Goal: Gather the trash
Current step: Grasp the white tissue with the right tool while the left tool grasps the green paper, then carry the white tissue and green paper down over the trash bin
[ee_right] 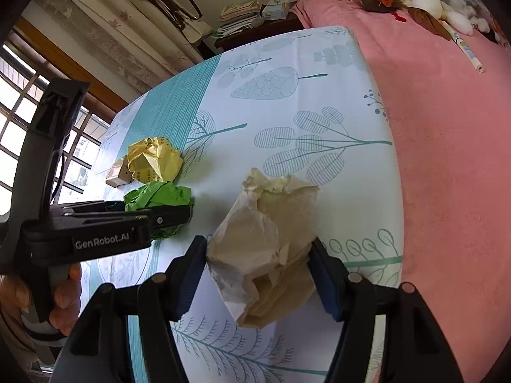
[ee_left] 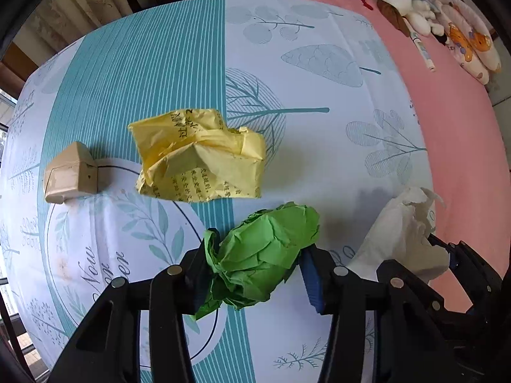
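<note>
My left gripper (ee_left: 255,261) is shut on a crumpled green paper ball (ee_left: 265,252), held just above the leaf-print sheet (ee_left: 319,89); it shows in the right wrist view (ee_right: 159,196) too. My right gripper (ee_right: 258,265) is shut on a crumpled white-beige tissue wad (ee_right: 268,249), also seen in the left wrist view (ee_left: 405,229) to the right of the green ball. A crumpled yellow printed paper (ee_left: 201,156) lies on the sheet beyond the green ball. A small tan cardboard box (ee_left: 70,172) lies left of it.
A pink blanket (ee_left: 447,121) covers the bed to the right. Stuffed toys (ee_left: 402,3) and a pen (ee_left: 423,49) lie at its far end. A dark side table with papers (ee_right: 246,16), a curtain and a window (ee_right: 19,121) stand beyond the sheet.
</note>
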`<move>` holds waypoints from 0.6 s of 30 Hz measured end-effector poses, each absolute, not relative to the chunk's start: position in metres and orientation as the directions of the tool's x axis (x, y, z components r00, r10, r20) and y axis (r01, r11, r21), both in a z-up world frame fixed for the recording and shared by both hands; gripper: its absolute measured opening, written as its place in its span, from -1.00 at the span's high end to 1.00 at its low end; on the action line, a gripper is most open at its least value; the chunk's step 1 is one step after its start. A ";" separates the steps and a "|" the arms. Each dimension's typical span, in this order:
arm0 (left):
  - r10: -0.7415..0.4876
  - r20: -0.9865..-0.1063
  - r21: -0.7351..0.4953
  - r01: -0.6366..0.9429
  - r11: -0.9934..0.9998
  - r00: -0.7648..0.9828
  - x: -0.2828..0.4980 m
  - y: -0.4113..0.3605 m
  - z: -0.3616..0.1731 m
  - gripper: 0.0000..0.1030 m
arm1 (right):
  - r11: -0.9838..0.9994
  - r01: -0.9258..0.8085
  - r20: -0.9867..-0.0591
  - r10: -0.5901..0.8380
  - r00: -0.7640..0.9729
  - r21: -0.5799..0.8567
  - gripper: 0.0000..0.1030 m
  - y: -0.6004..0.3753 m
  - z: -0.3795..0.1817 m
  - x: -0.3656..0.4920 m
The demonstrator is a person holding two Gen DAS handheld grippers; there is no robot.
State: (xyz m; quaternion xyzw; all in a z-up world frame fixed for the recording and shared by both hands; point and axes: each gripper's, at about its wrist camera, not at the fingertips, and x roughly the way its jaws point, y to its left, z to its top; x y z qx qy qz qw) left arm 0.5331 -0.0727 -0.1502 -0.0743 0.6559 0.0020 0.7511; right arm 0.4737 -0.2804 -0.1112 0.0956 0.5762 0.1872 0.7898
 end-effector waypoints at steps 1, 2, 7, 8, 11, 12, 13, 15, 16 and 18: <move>-0.102 -0.985 -0.117 -0.108 0.987 0.141 0.529 -0.072 -0.150 0.14 | 0.912 -0.184 -0.875 0.404 0.266 0.366 -0.22 -0.280 -0.111 0.473; -0.108 -0.984 -0.125 -0.116 0.985 0.144 0.526 -0.070 -0.148 0.14 | 0.913 -0.183 -0.875 0.404 0.268 0.365 -0.22 -0.279 -0.110 0.471; -0.121 -0.978 -0.146 -0.140 0.979 0.173 0.498 -0.055 -0.132 0.15 | 0.911 -0.193 -0.872 0.407 0.272 0.364 -0.21 -0.271 -0.102 0.458; -0.118 -0.976 -0.144 -0.140 0.980 0.181 0.490 -0.052 -0.127 0.15 | 0.910 -0.199 -0.871 0.408 0.274 0.364 -0.21 -0.268 -0.099 0.454; -0.101 -0.976 -0.128 -0.128 0.984 0.195 0.464 -0.046 -0.115 0.15 | 0.908 -0.215 -0.867 0.411 0.281 0.361 -0.21 -0.259 -0.090 0.440; -0.092 -0.976 -0.118 -0.124 0.985 0.199 0.456 -0.044 -0.111 0.15 | 0.907 -0.218 -0.867 0.411 0.283 0.360 -0.21 -0.256 -0.088 0.436; -0.082 -0.975 -0.108 -0.118 0.987 0.206 0.444 -0.041 -0.106 0.15 | 0.907 -0.224 -0.865 0.411 0.287 0.357 -0.21 -0.252 -0.084 0.429; -0.077 -0.972 -0.103 -0.109 0.989 0.220 0.420 -0.037 -0.098 0.15 | 0.907 -0.232 -0.863 0.409 0.297 0.351 -0.21 -0.245 -0.077 0.417; -0.076 -0.971 -0.102 -0.104 0.989 0.228 0.407 -0.034 -0.093 0.15 | 0.907 -0.235 -0.860 0.409 0.304 0.348 -0.21 -0.241 -0.073 0.410; -0.078 -0.967 -0.102 -0.089 0.991 0.243 0.386 -0.029 -0.084 0.15 | 0.910 -0.240 -0.856 0.404 0.323 0.339 -0.21 -0.232 -0.063 0.391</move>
